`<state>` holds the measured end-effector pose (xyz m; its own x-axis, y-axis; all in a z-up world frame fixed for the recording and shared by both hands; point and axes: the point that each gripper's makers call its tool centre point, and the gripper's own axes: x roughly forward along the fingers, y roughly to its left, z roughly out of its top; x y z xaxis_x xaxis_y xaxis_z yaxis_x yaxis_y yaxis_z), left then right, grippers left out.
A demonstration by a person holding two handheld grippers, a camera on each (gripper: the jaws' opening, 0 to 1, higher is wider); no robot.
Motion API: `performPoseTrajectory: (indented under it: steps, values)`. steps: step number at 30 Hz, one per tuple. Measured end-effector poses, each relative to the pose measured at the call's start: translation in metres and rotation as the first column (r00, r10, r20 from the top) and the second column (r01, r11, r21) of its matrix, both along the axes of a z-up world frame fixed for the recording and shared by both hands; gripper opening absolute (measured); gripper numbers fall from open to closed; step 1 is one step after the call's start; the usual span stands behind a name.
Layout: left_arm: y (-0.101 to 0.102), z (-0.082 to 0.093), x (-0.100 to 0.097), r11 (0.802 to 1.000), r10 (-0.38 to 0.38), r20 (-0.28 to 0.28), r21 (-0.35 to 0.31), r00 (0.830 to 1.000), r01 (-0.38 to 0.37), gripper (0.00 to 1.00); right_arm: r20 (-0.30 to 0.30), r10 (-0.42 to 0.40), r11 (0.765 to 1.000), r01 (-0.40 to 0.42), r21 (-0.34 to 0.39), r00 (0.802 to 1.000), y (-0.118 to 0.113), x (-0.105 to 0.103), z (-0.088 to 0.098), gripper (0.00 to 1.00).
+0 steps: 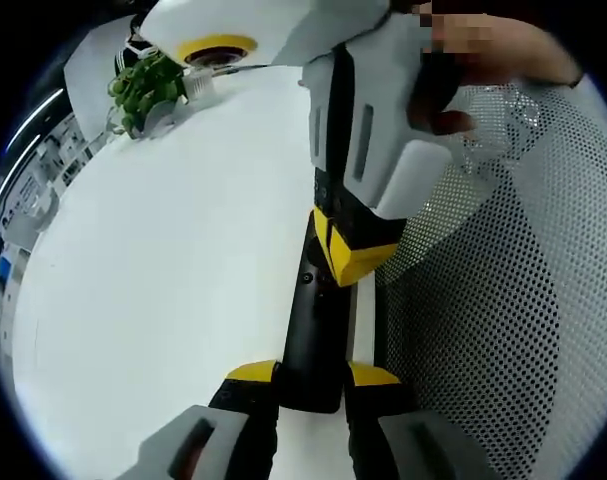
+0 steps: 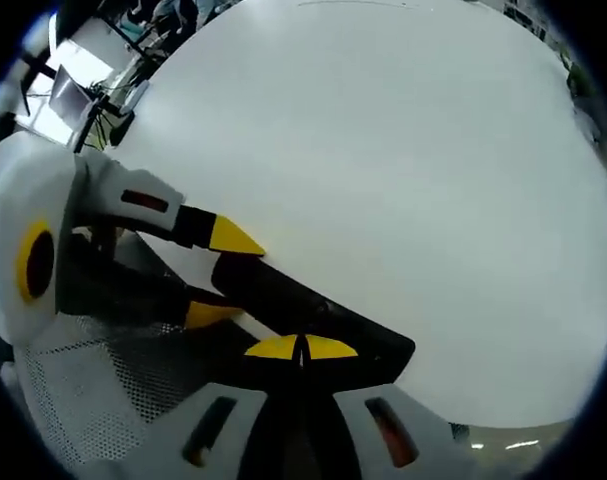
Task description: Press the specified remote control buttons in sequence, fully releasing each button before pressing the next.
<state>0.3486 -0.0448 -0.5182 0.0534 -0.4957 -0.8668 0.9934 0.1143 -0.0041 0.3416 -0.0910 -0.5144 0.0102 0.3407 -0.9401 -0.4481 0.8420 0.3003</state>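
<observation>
My left gripper point(image 1: 313, 385) clamped the near end of the black remote control point(image 1: 313, 320), which lay on the white bench point(image 1: 163, 260) along the edge of a perforated mat point(image 1: 503, 300). My right gripper point(image 2: 301, 350), jaws closed together, pressed its tips onto the remote. A potted plant point(image 1: 143, 90) stood at the far corner.

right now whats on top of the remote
The right gripper, jaws closed together, presses its yellow tips down on the black remote lying on the white table. The left gripper clamps the remote's near end. The buttons beneath the tips are covered.
</observation>
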Motion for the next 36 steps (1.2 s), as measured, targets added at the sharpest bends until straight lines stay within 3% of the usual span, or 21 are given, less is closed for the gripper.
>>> performPoseTrajectory:
  steps: [15, 27, 31, 36]
  values:
    - [-0.0003, -0.0003, 0.0003, 1.0, -0.002, -0.001, -0.001, 1.0, 0.002, 0.25, -0.011, -0.003, 1.0, 0.003, 0.011, 1.0, 0.0009, -0.0026, -0.0013, 0.0]
    - [-0.0005, -0.0001, -0.0001, 1.0, -0.007, -0.001, 0.002, 1.0, 0.007, 0.25, 0.028, 0.09, 0.995, -0.089, -0.048, 0.996, 0.0026, -0.0034, -0.0033, 0.0]
    - [-0.0005, -0.0003, 0.0, 1.0, -0.008, 0.0, 0.001, 1.0, 0.008, 0.25, 0.03, 0.064, 0.997, -0.063, -0.036, 0.998, 0.0018, -0.0031, -0.0032, 0.0]
    - [-0.0005, -0.0004, 0.0, 1.0, -0.007, 0.0, -0.004, 1.0, 0.007, 0.25, -0.01, -0.002, 1.0, 0.002, -0.013, 1.0, 0.0019, -0.0025, -0.0017, 0.0]
